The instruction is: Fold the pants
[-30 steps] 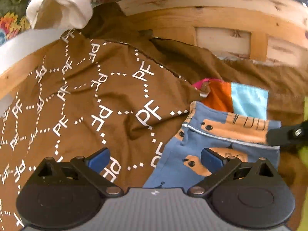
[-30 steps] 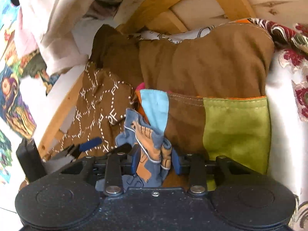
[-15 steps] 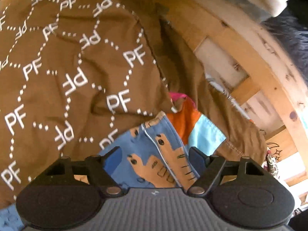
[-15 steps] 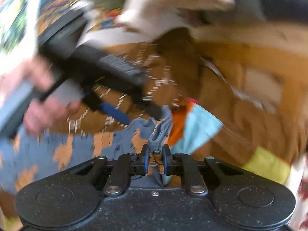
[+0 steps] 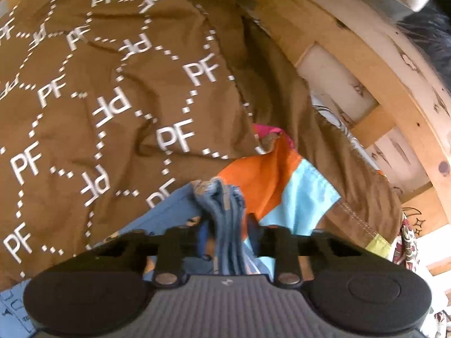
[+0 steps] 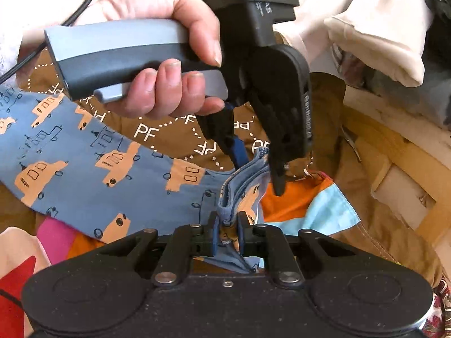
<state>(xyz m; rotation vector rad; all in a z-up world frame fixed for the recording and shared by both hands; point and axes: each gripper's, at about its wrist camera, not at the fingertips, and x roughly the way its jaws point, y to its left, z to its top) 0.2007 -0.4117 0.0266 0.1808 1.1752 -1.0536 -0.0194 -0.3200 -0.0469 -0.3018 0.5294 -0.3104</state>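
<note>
Right gripper (image 6: 227, 232) clamped tight on bunched waistband of blue pants (image 6: 84, 169) (orange car print). Left gripper (image 5: 227, 232) also pinching the same bunched edge, just beyond the right one; seen in right wrist view (image 6: 258, 169) with hand (image 6: 157, 56) on its grey handle. Pants leg trailing off left over brown PF-print fabric (image 5: 112, 84). Orange/light-blue patchwork cloth (image 5: 282, 186) beneath the grasp. Wooden frame (image 5: 380, 70) behind, far right.
</note>
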